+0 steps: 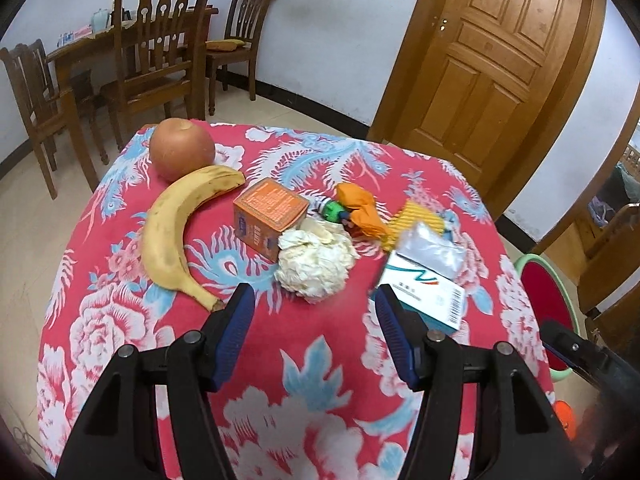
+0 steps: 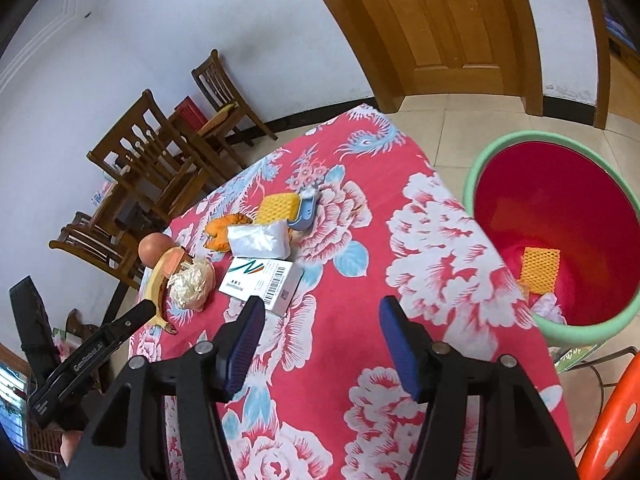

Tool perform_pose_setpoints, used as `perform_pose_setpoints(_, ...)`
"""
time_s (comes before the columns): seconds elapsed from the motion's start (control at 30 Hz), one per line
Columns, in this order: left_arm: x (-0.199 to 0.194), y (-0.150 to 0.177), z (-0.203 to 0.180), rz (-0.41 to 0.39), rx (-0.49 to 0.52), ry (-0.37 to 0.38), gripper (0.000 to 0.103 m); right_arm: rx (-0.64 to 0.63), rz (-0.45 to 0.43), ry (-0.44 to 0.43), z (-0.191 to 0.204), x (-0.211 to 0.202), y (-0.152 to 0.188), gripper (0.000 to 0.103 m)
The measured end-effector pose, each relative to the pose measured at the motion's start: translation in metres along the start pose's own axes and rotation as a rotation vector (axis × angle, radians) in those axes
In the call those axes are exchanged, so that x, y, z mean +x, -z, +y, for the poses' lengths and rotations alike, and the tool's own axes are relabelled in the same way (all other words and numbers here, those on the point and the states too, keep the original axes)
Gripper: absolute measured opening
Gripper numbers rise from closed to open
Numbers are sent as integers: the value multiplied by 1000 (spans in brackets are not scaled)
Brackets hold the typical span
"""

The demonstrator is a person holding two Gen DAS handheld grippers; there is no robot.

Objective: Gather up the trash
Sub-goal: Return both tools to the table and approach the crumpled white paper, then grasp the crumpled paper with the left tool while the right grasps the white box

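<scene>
Both claws, the left gripper (image 1: pixel 316 300) and the right gripper (image 2: pixel 322 312), hang released with nothing between their jaws over the flowery tablecloth (image 1: pixel 320 360), likely ready to grab the crumpled paper ball (image 1: pixel 314 262) and white box (image 2: pixel 260 282) for the red bin (image 2: pixel 560 240) beside the table

Near half of the red floral tablecloth (image 1: pixel 320 336) is bare, clear lane for both grippers. Far half is crowded: yellow banana (image 1: pixel 168 236) and round orange fruit (image 1: pixel 182 154) at left, orange cardboard box (image 1: pixel 270 214) touching crumpled white paper wad (image 1: pixel 314 260) mid, white barcode carton (image 1: pixel 424 294) right. Red bin with green rim (image 2: pixel 552 236) stands open-topped beside the table's right edge, yellow mesh scrap (image 2: pixel 540 270) inside
</scene>
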State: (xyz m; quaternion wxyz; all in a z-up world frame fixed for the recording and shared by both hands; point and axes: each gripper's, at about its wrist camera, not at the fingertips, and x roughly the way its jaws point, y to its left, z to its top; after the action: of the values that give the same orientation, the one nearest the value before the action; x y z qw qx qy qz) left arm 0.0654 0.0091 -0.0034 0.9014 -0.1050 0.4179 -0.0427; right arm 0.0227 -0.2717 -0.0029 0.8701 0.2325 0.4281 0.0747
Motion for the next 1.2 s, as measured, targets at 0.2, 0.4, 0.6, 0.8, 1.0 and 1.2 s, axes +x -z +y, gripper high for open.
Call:
perform_pose_setpoints(0.2,25,-5,-2,35,21,17,63,-26,30,12,9,16,0,71)
perform_pose_setpoints(0.4,46,-5,3,61,6,29,47,-64,70,26,19,31,1,75)
perform_pose_setpoints(0.6,41,-4,11,50,-6,77,25,-129,90,37,31,41,0,83)
perform_pose_setpoints(0.8,19,-2,20,13,-24,95,25,-227,117,42,49,61,-4,87)
perform_pose_setpoints(1.0,-9,-1,36,-50,-64,82,25,-356,152,60,68,88,-7,88)
perform_pose_setpoints(1.2,-27,-2,48,-92,-87,77,25,-477,180,61,84,111,-5,88)
